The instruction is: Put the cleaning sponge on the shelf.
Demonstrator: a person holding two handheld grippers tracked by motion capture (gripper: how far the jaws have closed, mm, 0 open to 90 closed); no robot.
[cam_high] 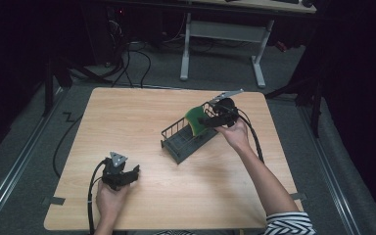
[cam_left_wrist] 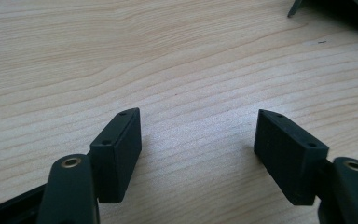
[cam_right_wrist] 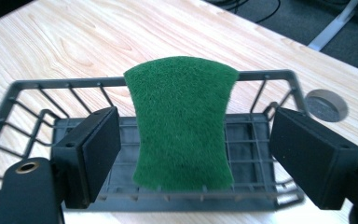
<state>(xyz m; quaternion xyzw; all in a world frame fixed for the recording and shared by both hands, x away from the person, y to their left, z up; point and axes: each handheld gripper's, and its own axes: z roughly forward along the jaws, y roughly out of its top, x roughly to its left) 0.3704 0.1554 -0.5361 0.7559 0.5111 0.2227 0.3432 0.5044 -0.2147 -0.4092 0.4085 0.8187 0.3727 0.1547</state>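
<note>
A green scouring sponge (cam_high: 194, 121) (cam_right_wrist: 182, 135) stands on edge inside a dark grey wire basket (cam_high: 178, 143) (cam_right_wrist: 42, 84), leaning on the basket's far rim. My right gripper (cam_high: 205, 120) (cam_right_wrist: 196, 119) is open at the basket's near end. Its jaws flank the sponge with a gap on each side and touch nothing. My left gripper (cam_high: 129, 175) (cam_left_wrist: 198, 116) rests low over the bare wooden table (cam_high: 127, 117) near the front left. It is open, with only wood between its jaws.
The basket lies at an angle right of the table's centre. A round grey grommet (cam_right_wrist: 326, 105) sits in the tabletop beyond the basket. Behind the table stand a white desk frame (cam_high: 186, 49) and cables on the floor (cam_high: 127, 63).
</note>
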